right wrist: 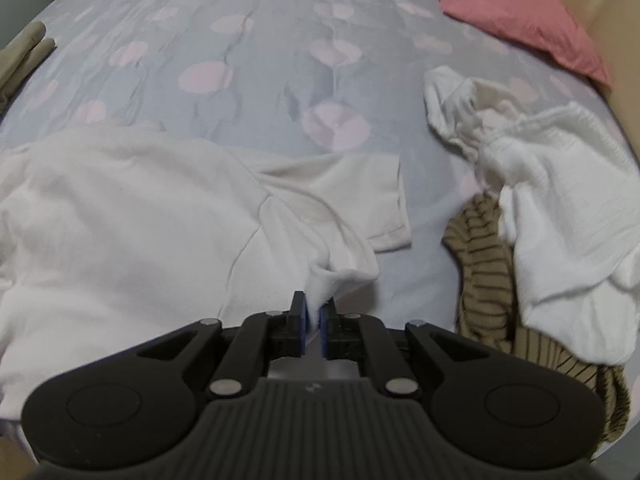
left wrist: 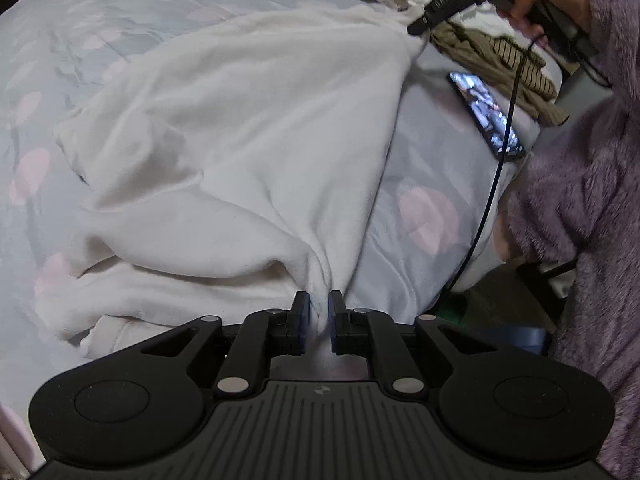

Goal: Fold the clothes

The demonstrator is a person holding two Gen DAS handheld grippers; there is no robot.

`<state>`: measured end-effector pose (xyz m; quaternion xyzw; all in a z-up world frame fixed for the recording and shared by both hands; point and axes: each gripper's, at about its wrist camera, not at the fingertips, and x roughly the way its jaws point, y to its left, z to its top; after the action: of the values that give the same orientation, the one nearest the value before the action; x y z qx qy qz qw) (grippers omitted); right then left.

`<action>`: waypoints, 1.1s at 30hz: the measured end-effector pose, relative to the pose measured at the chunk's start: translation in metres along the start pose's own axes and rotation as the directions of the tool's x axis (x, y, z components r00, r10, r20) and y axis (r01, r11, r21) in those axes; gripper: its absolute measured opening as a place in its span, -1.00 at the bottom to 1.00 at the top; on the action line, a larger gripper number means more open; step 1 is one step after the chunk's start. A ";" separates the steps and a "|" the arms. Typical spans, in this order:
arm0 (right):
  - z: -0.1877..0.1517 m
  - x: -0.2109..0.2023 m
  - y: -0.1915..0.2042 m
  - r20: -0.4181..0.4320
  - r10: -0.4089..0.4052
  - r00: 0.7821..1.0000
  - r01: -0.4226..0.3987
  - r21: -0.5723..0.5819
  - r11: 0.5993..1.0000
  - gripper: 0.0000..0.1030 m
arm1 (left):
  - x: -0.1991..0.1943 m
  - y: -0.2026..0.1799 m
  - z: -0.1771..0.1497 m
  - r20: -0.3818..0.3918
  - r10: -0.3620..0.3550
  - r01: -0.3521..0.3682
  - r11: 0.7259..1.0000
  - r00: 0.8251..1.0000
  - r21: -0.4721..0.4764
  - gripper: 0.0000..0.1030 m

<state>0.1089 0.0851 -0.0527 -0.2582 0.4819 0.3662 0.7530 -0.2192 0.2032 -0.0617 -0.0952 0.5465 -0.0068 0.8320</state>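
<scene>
We hold the white shirt (left wrist: 240, 128) with both tools, so the folding has only begun. The left gripper (left wrist: 319, 312) has its jaws nearly closed on a pinch of the shirt's edge, and the right gripper (right wrist: 315, 312) has its jaws nearly closed on another pinch, near the short sleeve (right wrist: 360, 196). The shirt lies spread but wrinkled on the bed (right wrist: 260, 60), with no clean fold visible yet. We judge that we are laying it flat before the first fold. Much is left: a heap with a white garment (right wrist: 560, 184) and a striped garment (right wrist: 484, 256) waits just beside the shirt, unfolded. A phone (left wrist: 486, 114) lies near the bed's edge.
</scene>
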 end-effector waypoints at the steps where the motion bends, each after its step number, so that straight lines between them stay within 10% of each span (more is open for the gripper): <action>1: 0.002 -0.002 -0.001 0.004 0.013 1.000 -0.013 0.003 1.000 -0.81 | -0.005 0.001 0.003 0.011 -0.004 0.004 1.000 1.000 -0.003 -0.81; 8: 0.018 -0.044 -0.010 0.103 0.078 0.992 -0.080 0.017 0.997 -0.47 | -0.047 0.009 0.028 0.114 0.011 -0.008 1.000 0.993 -0.019 -0.21; 21: 0.055 -0.024 -0.012 0.146 0.160 0.976 -0.164 0.016 0.986 -0.33 | -0.033 0.108 0.102 0.265 0.236 -0.205 0.969 0.935 -0.141 -0.19; 33: 0.086 0.028 -0.010 0.095 0.222 0.970 -0.224 0.011 0.975 -0.14 | 0.062 0.193 0.137 0.116 0.306 -0.291 0.948 0.945 -0.125 -0.19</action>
<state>0.1710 0.1514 -0.0429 -0.1769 0.4761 0.4547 0.7316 -0.0875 0.4064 -0.0977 -0.0555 0.4971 0.1548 0.8519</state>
